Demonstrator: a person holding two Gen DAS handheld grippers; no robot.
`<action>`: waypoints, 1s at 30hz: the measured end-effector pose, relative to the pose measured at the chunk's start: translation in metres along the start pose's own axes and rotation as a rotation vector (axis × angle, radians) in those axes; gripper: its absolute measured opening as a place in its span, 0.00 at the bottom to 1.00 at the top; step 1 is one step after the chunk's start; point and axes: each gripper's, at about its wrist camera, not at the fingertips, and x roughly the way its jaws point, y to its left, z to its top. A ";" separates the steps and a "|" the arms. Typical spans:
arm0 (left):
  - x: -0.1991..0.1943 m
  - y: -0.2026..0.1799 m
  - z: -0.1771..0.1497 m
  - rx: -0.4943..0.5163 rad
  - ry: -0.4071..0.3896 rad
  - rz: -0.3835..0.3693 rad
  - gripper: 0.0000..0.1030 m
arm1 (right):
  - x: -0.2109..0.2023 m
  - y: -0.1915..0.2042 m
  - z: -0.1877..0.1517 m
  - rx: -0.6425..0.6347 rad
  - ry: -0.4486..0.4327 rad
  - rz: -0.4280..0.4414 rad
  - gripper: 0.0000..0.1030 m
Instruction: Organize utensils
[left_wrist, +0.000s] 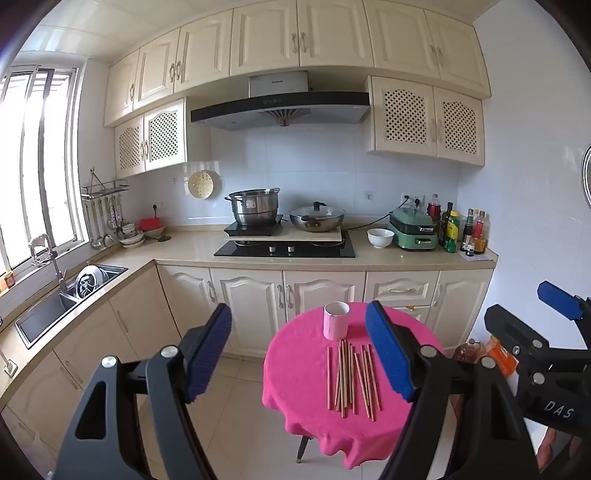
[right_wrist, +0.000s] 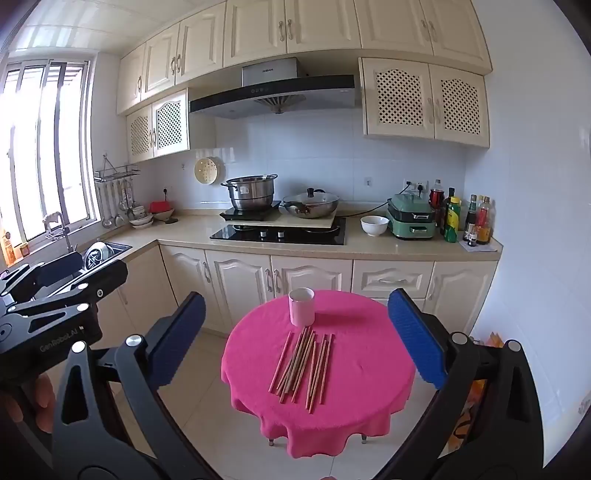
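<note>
Chopsticks (right_wrist: 304, 363) lie loose in a fanned bundle on the pink tablecloth (right_wrist: 369, 369) of a small round table, just in front of an upright pink cup (right_wrist: 301, 306) whose inside I cannot see into. Behind the table I note cream kitchen cabinets, a counter (left_wrist: 192, 247) carrying a steel pot (left_wrist: 255, 206), a lidded wok (left_wrist: 317, 218), a white bowl (left_wrist: 380, 237) and bottles, and a sink (left_wrist: 48, 314) under the window at left. I hold the left gripper (left_wrist: 299, 354) and right gripper (right_wrist: 295, 339) short of the table, both spread wide with nothing between the pads, and bare tiled floor surrounds the table's draped edge.
</note>
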 end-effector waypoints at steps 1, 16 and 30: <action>0.000 0.000 0.000 0.000 -0.002 -0.001 0.72 | 0.001 0.000 0.000 0.004 0.012 -0.001 0.94; -0.001 -0.001 0.000 0.000 -0.008 -0.002 0.72 | 0.001 0.006 0.001 0.003 0.006 0.002 0.94; 0.001 -0.010 0.002 0.007 -0.007 -0.009 0.72 | 0.001 -0.003 -0.005 0.016 0.010 0.002 0.94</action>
